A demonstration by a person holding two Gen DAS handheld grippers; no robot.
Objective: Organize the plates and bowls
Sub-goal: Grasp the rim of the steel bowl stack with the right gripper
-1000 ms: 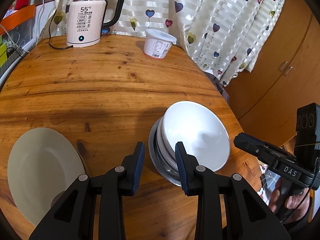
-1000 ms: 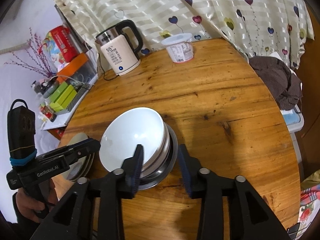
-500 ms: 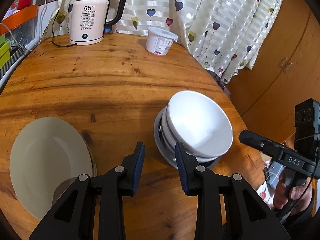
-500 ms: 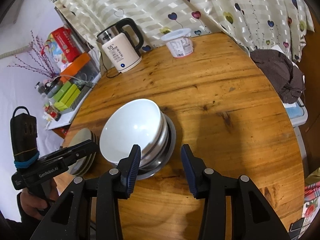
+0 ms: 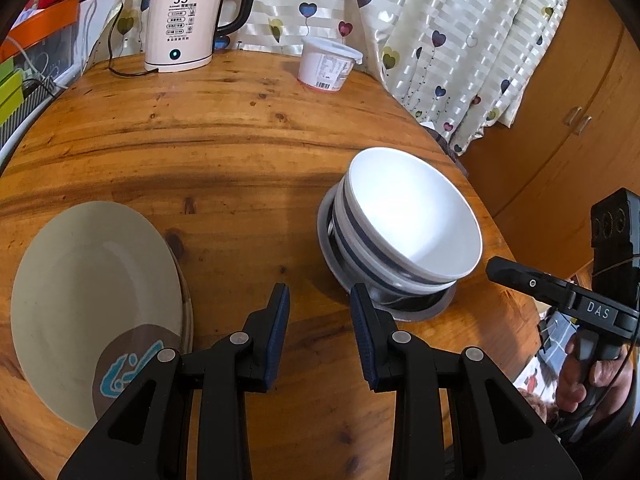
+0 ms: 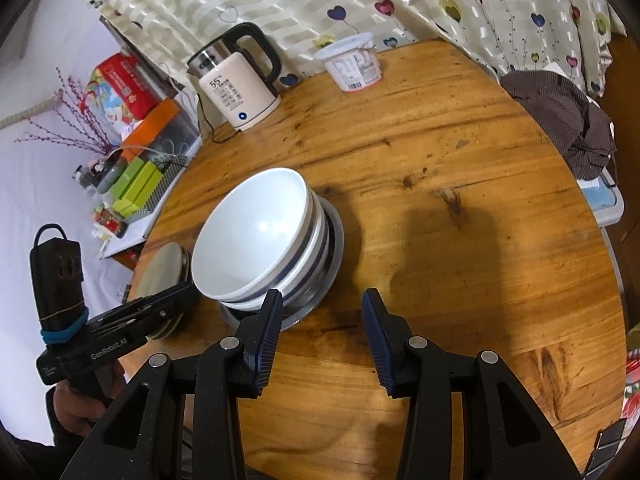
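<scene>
Kettle (image 5: 184,24): "55°C" printed large on its pale front, small lines beneath too fine to read. Right gripper (image 5: 600,312) body: "DAS" (white letters). Left gripper (image 6: 108,350) body: "GenRobot.AI". Tub (image 5: 326,66) label: illegible print.

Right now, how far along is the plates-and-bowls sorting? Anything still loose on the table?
Mostly done, it seems: the white bowls sit nested on a metal dish, and the plates are stacked beside them. Nothing is in hand; the left gripper and right gripper are both open and empty. No loose plates or bowls show; only the kettle and a plastic tub remain.
</scene>
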